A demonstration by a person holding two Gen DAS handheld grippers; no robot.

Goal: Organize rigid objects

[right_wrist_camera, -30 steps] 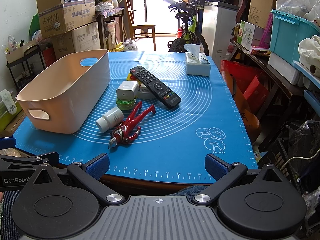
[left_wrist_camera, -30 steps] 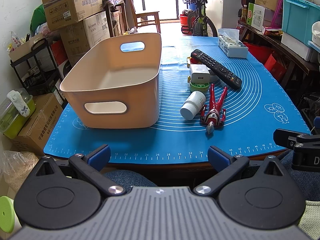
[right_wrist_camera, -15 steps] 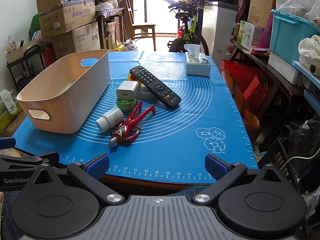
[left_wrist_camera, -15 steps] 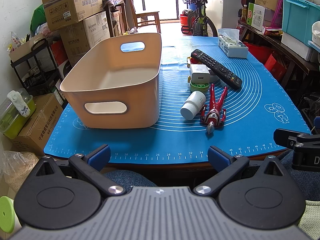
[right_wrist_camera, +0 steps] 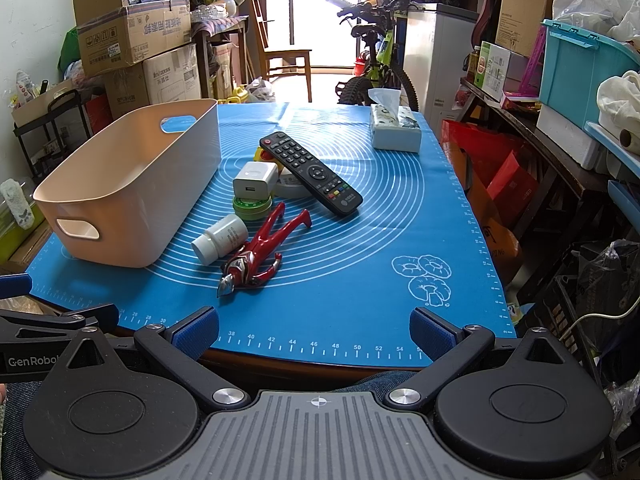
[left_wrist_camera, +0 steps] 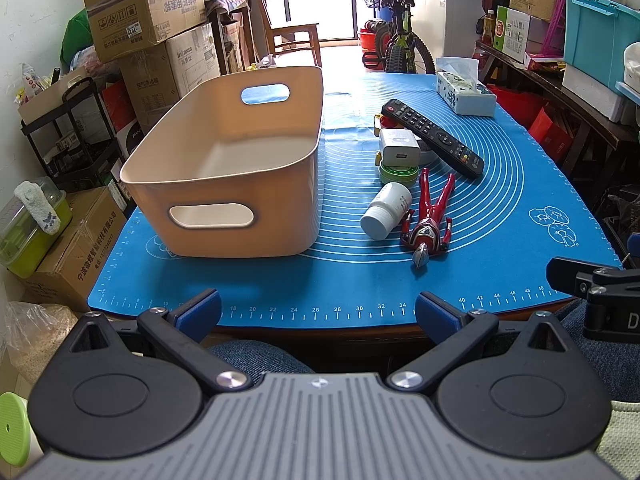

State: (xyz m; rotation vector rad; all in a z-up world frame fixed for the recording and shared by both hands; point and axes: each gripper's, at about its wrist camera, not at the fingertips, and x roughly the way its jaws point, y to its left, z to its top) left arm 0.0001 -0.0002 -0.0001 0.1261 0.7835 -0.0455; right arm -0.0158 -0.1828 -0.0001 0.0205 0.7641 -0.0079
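An empty beige bin (left_wrist_camera: 236, 160) (right_wrist_camera: 132, 184) stands on the left of the blue mat (left_wrist_camera: 500, 200) (right_wrist_camera: 380, 240). To its right lie a white pill bottle (left_wrist_camera: 386, 210) (right_wrist_camera: 220, 239), a red toy figure (left_wrist_camera: 430, 220) (right_wrist_camera: 260, 248), a white charger (left_wrist_camera: 399, 148) (right_wrist_camera: 255, 179) on a green round tin (left_wrist_camera: 398, 173) (right_wrist_camera: 252, 206), and a black remote (left_wrist_camera: 432, 136) (right_wrist_camera: 310, 172). My left gripper (left_wrist_camera: 318, 306) and right gripper (right_wrist_camera: 314, 328) are both open and empty, held at the table's near edge, short of the objects.
A tissue box (left_wrist_camera: 464, 94) (right_wrist_camera: 394, 130) sits at the mat's far right. Cardboard boxes (left_wrist_camera: 148, 8) and a black cart (left_wrist_camera: 72, 136) crowd the left side. Shelves with a teal crate (right_wrist_camera: 580, 68) line the right. A bicycle (right_wrist_camera: 372, 64) stands behind the table.
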